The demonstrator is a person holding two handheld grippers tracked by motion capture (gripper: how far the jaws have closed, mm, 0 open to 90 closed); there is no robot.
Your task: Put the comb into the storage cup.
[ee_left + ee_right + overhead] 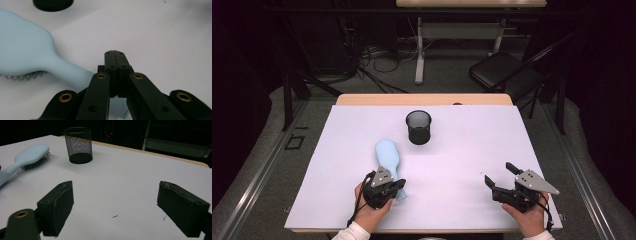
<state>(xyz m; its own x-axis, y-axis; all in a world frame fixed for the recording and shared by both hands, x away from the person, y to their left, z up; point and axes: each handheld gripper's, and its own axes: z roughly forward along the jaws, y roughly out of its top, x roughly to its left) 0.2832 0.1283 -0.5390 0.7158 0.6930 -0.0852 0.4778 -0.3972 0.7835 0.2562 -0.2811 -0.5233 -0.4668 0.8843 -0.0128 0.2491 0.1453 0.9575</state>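
The left gripper (395, 187) sat over the handle of a pale blue hairbrush (388, 156) that lay bristles-down on the white surface (472, 145), its jaws pressed together; whether they pinched the handle or had closed just above it could not be told from the left gripper view. The brush was not yet lifted, so carrying it to the black mesh cup (418, 127), which stood upright and apparently empty well beyond the brush head, looked to be what remained. One brush and one cup were in play, and the right gripper (500, 179) waited with jaws spread wide, holding nothing, near the front right corner.
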